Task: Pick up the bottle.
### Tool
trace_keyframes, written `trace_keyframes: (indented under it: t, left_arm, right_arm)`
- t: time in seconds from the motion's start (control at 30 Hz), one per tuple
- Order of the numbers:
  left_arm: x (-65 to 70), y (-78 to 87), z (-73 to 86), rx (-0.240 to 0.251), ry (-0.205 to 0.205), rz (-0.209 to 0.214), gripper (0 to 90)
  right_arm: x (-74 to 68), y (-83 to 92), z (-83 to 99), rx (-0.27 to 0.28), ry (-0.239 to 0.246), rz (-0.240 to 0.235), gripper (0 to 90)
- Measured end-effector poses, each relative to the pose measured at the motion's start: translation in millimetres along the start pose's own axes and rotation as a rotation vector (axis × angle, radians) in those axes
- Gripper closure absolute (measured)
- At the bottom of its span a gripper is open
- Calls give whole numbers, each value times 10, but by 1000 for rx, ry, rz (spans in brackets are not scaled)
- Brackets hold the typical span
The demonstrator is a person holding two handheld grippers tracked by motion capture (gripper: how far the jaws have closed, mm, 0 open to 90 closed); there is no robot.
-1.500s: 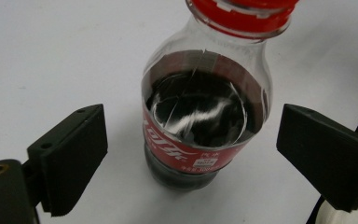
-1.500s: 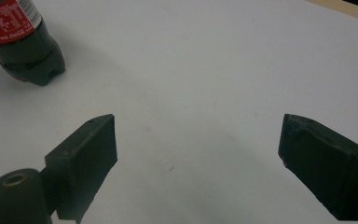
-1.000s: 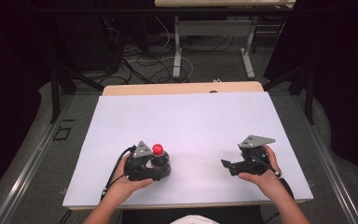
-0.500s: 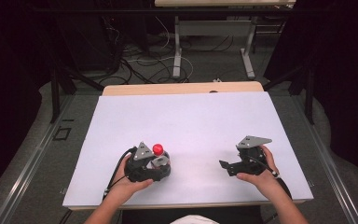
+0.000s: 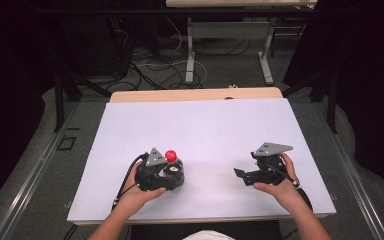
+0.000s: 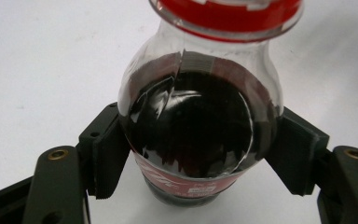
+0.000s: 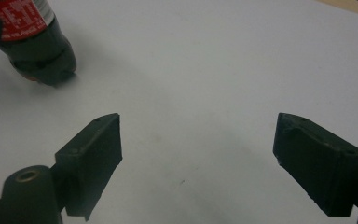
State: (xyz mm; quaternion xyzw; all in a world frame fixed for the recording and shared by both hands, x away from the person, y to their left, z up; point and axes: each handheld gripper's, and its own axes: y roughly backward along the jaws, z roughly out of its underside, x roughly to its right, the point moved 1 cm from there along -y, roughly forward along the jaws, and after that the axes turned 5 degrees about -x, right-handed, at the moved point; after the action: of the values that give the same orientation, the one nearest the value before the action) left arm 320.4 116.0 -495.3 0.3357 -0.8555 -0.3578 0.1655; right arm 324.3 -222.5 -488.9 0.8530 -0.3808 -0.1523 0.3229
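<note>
The bottle (image 6: pixel 199 140) was glossy clear plastic with a red cap (image 6: pixel 228 14); the ribbed jaws and white desk (image 5: pixel 205 130) looked matt.

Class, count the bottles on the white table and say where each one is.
1. The single bottle, dark drink with a red cap, stands near the table's front left, clamped between the left gripper's jaws. The right gripper is open.

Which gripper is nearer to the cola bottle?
Left. The left gripper is shut on the bottle; the right gripper is open, apart from it.
</note>
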Motion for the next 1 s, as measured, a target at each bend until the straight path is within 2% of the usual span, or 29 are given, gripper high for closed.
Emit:
trace_keyframes:
  t: [0.13,0.27,0.37,0.57,0.63,0.77,0.87,1.0]
  left_arm:
    - [0,-10,-106,3,-6,2,295]
    - [14,-53,-226,11,-19,16,295]
    - [36,-105,-305,13,-22,27,295]
    - [69,-210,-442,13,-19,33,296]
    - [83,-242,-475,9,-25,32,296]
    - [108,-294,-528,7,-33,31,296]
    - [125,-323,-557,10,-37,23,297]
    - [157,-344,-569,5,-48,23,299]
  right_arm:
    - [-15,22,-91,20,0,-13,164]
    - [-32,49,-232,31,18,-25,228]
    - [-65,68,-353,38,34,-60,284]
    - [-164,67,-603,49,14,-134,362]
    - [-200,48,-676,42,25,-143,367]
    - [-288,-5,-808,70,53,-172,377]
    - [-362,-38,-895,91,96,-175,383]
    - [-444,-58,-971,98,96,-187,456]
